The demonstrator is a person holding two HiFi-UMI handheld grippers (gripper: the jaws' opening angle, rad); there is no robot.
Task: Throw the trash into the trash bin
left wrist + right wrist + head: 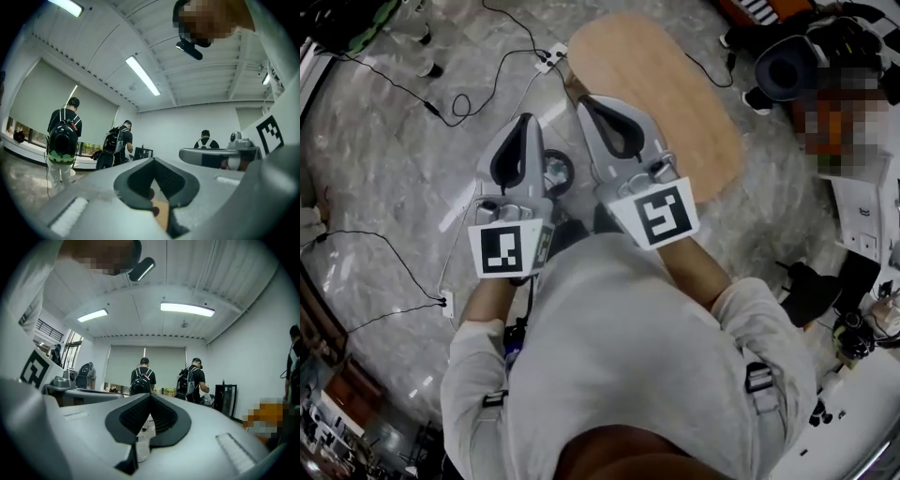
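I hold both grippers raised and level in front of my chest, side by side. The left gripper (522, 120) (153, 159) has its jaws closed together, and only a tan patch shows through the gap behind the tips. The right gripper (581, 101) (151, 394) is shut too, with something pale showing through its gap. I cannot make out any trash held in either one. On the floor below and between them sits a small round dark-rimmed container (555, 172), seemingly the trash bin.
An oval wooden table (675, 103) stands ahead to the right. Black cables (459, 103) and a power strip (549, 58) lie on the marbled floor. Chairs and equipment (787, 66) crowd the right side. People with backpacks (63, 136) (143, 378) stand across the room.
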